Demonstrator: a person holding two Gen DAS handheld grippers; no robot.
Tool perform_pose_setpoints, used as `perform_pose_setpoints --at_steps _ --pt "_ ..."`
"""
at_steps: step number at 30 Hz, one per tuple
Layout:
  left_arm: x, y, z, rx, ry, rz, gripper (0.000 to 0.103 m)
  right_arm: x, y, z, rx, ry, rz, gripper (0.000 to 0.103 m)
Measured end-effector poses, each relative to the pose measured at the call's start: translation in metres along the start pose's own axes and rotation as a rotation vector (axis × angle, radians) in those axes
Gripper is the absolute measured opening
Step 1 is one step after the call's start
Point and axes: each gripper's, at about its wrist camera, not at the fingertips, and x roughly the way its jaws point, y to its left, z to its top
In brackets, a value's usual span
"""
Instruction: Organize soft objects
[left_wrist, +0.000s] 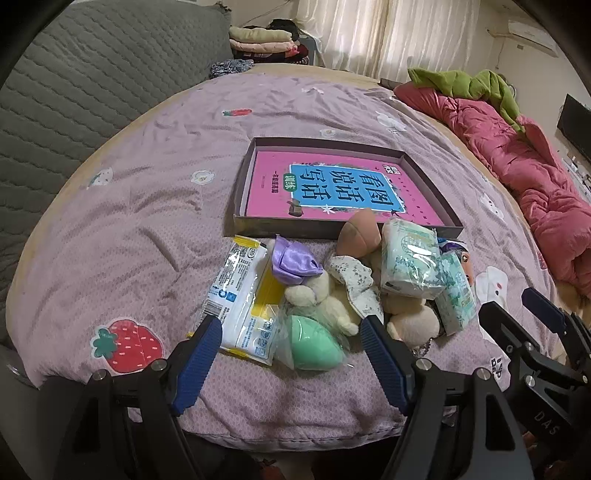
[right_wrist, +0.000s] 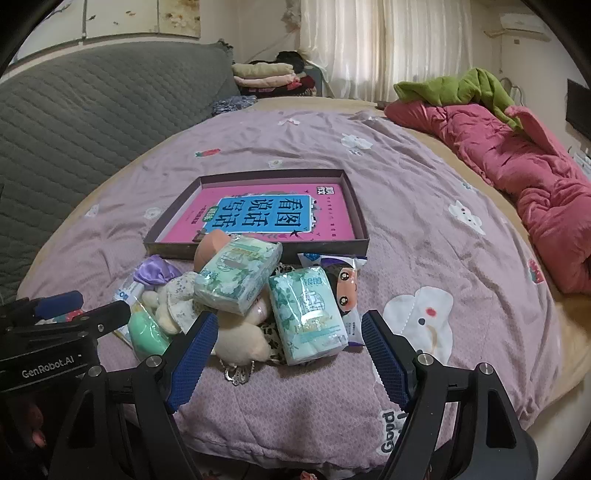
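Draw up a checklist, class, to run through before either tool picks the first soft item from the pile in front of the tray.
1. Left tool open, nothing held: ok.
2. Right tool open, nothing held: ok.
3. Tray within view, space inside above the pink book: ok.
4. Green sponge egg lies free at the pile's near edge: ok.
5. Tissue packs separate: not ok, one leans on the other.
6. Plush toy free of overlying items: not ok.

Left gripper hangs over near edge of bed, jaws spread wide, nothing held. Between blue pads: green sponge egg, wet-wipe pack, cream plush toy. Beyond pile, shallow box holding pink book. Right gripper at right, jaws apart.
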Motion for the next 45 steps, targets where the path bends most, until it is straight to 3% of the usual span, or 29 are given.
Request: perform_pose_setpoints --at_steps 45 --pt "0.0034 -0.0005 0.0013 0.011 0.015 -0.003 0.077 0.0009 0.0071 0.0029 -0.026 -0.001 0.006 0.081"
